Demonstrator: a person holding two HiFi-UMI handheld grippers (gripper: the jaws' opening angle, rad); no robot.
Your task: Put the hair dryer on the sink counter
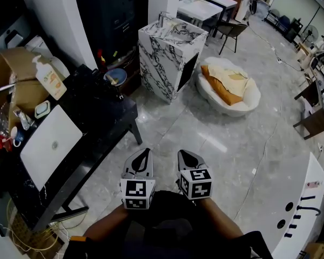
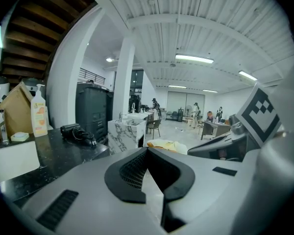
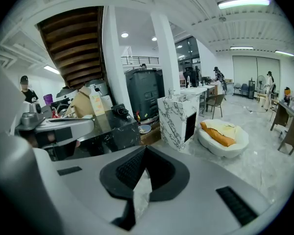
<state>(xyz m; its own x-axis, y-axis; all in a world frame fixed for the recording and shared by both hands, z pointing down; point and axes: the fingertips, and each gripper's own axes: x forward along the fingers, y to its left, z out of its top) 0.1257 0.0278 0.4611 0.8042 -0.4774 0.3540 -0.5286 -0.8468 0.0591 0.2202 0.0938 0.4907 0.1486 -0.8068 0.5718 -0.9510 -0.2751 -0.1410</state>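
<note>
Left tool [image 1: 146,153], right tool [image 1: 182,154] — black table [image 1: 105,120], then sink counter [image 1: 163,63].

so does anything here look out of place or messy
nothing looks spilled or broken. the hair dryer lies at the far corner of the black table with its cord bunched beside it, not on the marble sink counter. a cardboard box sits open-flapped at the table's other end.

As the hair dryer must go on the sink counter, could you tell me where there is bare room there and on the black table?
The sink counter is bare around its faucet. On the black table, a free strip runs between the laptop and the hair dryer. The end by the cardboard box and soap bottle is crowded.
</note>
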